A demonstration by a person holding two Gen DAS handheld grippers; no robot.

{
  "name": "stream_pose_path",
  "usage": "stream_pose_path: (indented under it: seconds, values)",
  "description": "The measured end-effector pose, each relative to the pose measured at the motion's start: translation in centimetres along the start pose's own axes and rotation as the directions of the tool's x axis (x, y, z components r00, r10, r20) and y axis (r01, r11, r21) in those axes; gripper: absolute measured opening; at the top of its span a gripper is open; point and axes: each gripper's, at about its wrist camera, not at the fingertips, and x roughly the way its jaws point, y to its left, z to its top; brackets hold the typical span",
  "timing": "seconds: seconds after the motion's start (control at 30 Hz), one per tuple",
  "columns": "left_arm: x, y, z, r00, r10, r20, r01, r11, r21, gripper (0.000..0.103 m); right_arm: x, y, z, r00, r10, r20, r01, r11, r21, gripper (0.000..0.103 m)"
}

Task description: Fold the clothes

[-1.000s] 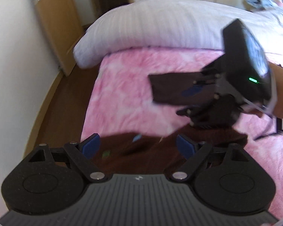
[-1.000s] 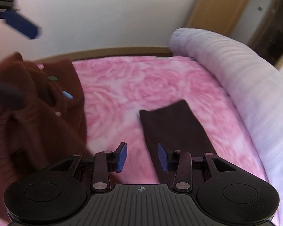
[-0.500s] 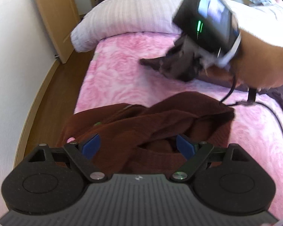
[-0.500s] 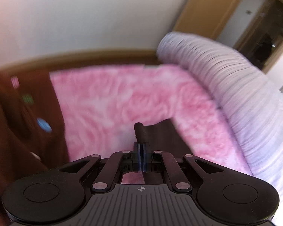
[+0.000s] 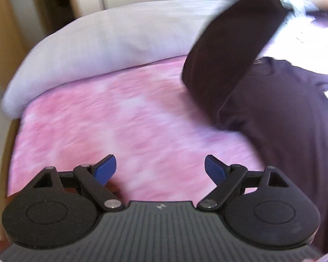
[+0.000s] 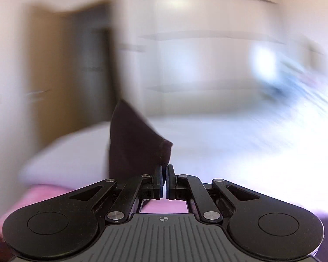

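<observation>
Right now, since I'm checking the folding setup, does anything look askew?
Only the dark garment: one end hangs lifted in the shut right hand-held gripper, the rest rumpled on the pink bedspread.

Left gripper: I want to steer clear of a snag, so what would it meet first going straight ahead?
Probably the pink blanket. The left gripper is open with nothing between its fingers; the dark garment lies off to its right. Blur leaves depth unsure.

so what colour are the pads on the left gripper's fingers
Blue pads on black arms, clearest in the left wrist view.
</observation>
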Motion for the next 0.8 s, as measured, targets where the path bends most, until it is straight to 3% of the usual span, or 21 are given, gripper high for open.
stream_pose_path:
  seconds: [0.03, 0.2, 0.4, 0.5, 0.7, 0.8]
  values:
    - [0.6, -2.0, 0.6, 1.000, -0.017, -0.003, 0.017, 1.000, 0.004, 0.086, 0.1, -3.2, -1.0, 0.998, -0.039, -0.044, 0.041, 0.998, 0.049, 0.001]
    - [4.9, -10.7, 2.4, 0.997, -0.047, -0.067, 0.048, 0.999, 0.007, 0.086, 1.4, -11.3, -4.5, 0.980, -0.024, -0.197, 0.047, 0.993, 0.112, 0.001]
    - [8.0, -16.8, 4.1, 0.992, -0.014, -0.123, 0.018, 0.999, 0.033, 0.086, 3.1, -21.2, -8.7, 0.928, 0.007, -0.371, 0.067, 0.981, 0.184, 0.001]
    - [9.2, -18.0, 4.8, 0.992, 0.027, -0.126, -0.016, 0.996, 0.085, 0.086, 1.5, -22.9, -6.8, 0.949, 0.030, -0.314, 0.033, 0.980, 0.195, 0.001]
    - [14.4, -19.1, 3.5, 0.984, 0.141, -0.106, -0.103, 0.948, 0.300, 0.083, 1.6, -25.3, -7.0, 0.930, 0.089, -0.356, 0.008, 0.965, 0.263, 0.001]
    - [16.7, -18.0, 3.3, 0.986, 0.148, -0.079, -0.116, 0.943, 0.313, 0.072, 2.0, -24.8, -6.6, 0.931, 0.086, -0.356, 0.000, 0.972, 0.235, 0.001]
